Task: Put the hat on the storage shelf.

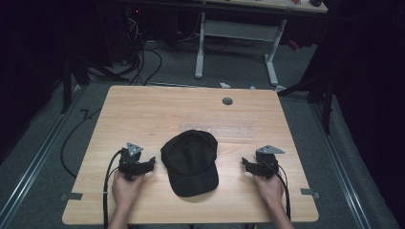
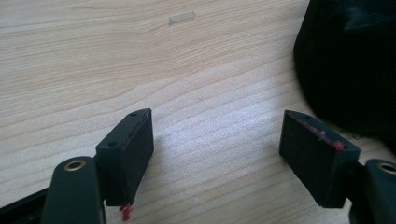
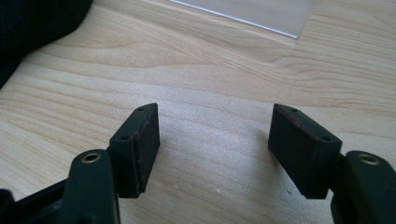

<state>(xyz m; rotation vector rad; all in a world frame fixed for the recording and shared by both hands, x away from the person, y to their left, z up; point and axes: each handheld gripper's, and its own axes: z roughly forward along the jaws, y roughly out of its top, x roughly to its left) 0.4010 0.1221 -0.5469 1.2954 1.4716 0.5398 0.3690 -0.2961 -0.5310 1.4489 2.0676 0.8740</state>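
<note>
**Black cap lying between two open tongs**

A black cap (image 1: pixel 191 162) is lying on the wooden counter (image 1: pixel 143 109), near the person's edge and roughly midway across. Its rounded crown is facing the far side and its brim is pointing toward the person.

The left tongs (image 1: pixel 152 161) are sitting low over the counter just to the left of the cap, held in the left hand (image 1: pixel 126 188), with the tips pointing toward the cap but staying apart from it. In the left gripper view the jaws are standing wide apart with bare wood between them, and the cap (image 2: pixel 348 65) is showing at the upper right, just beyond the right-hand jaw.

The right tongs (image 1: pixel 244 163) are resting on the other side of the cap, held in the right hand (image 1: pixel 268 186), also aimed inward and not touching it. In the right gripper view the jaws are gaping with nothing between them; the cap (image 3: pixel 37 23) is filling the upper left corner, and a clear strip (image 3: pixel 261 14) is lying on the wood ahead.
</note>
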